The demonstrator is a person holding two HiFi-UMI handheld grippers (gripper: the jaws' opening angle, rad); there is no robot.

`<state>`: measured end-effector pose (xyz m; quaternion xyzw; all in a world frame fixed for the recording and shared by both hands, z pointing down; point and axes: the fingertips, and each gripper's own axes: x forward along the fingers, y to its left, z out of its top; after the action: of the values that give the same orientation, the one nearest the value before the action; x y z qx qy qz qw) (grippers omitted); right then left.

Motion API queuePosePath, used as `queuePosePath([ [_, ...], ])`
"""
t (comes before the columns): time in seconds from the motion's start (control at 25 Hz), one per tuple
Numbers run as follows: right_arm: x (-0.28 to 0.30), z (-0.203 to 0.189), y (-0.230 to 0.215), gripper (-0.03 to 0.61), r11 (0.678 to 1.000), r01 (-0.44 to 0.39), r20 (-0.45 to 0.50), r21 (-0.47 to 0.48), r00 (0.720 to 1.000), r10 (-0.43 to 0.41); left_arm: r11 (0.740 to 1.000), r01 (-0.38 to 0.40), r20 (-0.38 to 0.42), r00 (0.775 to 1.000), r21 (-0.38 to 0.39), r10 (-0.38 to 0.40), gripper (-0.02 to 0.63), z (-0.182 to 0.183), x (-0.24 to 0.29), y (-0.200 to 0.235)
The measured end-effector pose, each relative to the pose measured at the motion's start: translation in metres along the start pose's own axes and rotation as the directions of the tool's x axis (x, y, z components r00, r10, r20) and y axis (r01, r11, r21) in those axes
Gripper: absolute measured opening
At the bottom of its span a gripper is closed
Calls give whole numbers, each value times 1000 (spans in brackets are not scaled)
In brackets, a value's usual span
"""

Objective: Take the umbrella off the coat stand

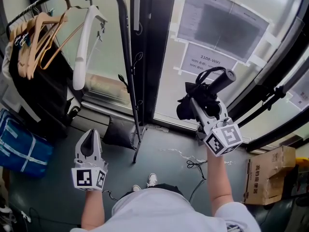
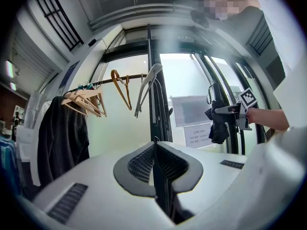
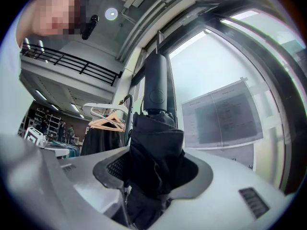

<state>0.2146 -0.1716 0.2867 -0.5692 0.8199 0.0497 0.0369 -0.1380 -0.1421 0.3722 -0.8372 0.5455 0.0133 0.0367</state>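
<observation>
Umbrella point(image 1: 212, 83): off stand point(image 1: 126, 57), center-right of frame, well apart | right gripper point(image 3: 153, 172): jaws clamped on umbrella | left gripper point(image 2: 156, 169): jaws together, empty | task: judged essentially done.

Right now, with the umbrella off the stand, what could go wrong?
The right gripper clamps the umbrella by its soft folded fabric, so it may slip. Its handle points toward the glass door and could knock it. Loose cables lie on the floor near the shoe, a possible trip.
</observation>
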Motion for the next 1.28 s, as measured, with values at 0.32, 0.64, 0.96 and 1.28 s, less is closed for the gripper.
queuePosePath([
  [0.32,-13,-13,4,235,998,48,-20,-49,999,-49,1000,-2,-17,1000,24,3,31,1,-3,5],
  [0.64,-26,-26,23,235,994,41,-50,-106,998,-46,998,-53,-31,998,34,54,32,-1,-17,27],
  [0.96,-53,-37,28,235,994,74,-72,-80,994,-80,998,-61,-38,997,23,62,31,-6,-21,29],
  [1.28,-89,-48,19,235,981,171,-104,-97,978,-180,995,-99,-43,994,31,100,31,-11,-32,36],
])
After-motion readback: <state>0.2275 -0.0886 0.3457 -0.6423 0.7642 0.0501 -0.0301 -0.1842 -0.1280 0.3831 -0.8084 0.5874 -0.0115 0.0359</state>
